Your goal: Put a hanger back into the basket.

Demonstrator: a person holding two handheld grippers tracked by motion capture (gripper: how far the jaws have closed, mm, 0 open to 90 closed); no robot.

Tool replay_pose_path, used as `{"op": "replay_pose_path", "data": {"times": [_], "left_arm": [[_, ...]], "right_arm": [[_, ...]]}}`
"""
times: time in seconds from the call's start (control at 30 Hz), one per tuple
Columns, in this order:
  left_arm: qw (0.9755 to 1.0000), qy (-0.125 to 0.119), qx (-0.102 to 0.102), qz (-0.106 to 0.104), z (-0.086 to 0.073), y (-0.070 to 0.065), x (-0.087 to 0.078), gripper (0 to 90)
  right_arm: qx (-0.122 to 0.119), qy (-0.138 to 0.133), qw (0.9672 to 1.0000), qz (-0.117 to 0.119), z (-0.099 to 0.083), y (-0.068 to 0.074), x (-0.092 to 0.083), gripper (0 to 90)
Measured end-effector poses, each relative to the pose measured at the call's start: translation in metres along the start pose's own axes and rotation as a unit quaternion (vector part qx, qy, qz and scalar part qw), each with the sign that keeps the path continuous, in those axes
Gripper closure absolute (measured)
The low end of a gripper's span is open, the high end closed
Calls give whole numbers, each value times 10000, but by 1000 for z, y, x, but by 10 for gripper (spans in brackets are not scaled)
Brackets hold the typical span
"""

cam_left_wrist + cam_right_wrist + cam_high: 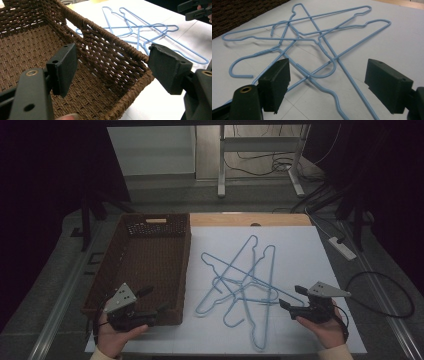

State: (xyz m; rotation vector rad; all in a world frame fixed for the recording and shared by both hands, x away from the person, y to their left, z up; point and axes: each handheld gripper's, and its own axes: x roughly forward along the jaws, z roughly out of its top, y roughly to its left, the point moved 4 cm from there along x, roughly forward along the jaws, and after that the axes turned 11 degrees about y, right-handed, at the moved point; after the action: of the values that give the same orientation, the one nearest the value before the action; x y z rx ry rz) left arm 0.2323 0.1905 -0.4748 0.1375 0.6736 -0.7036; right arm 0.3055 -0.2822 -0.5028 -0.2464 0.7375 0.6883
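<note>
A tangled pile of blue wire hangers [235, 269] lies on the white table sheet [300, 250], right of a brown wicker basket [186, 270]. My left gripper [152, 301] hovers open at the basket's near right corner; in the left gripper view its jaws [113, 50] straddle the basket wall [112, 50] without touching it. At the pile's right edge my right gripper [291, 296] is open too, pointing left at the hangers. The right gripper view has the hangers [319, 42] just beyond the spread jaws [327, 65], with a hook end [235, 72] at the left.
The basket's woven floor [22, 47] is visible, and a cut-out handle [156, 221] sits in its far wall. A wooden strip [250, 219] edges the table's back. A power strip [342, 247] and cables [380, 295] lie on the floor to the right.
</note>
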Motion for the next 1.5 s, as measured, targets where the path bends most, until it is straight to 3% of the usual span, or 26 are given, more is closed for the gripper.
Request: {"op": "replay_pose_path", "data": {"times": [1.13, 1.4, 1.5], "left_arm": [[10000, -10, 49, -67, 4, -2, 2, 248], [10000, -42, 36, -68, 4, -1, 0, 248], [10000, -28, 30, -74, 4, -1, 0, 250]], "right_arm": [[-10, 103, 9999, -84, -1, 2, -5, 242], [-108, 417, 9988, -229, 19, 3, -5, 265], [-225, 676, 9971, -249, 34, 5, -2, 275]]}}
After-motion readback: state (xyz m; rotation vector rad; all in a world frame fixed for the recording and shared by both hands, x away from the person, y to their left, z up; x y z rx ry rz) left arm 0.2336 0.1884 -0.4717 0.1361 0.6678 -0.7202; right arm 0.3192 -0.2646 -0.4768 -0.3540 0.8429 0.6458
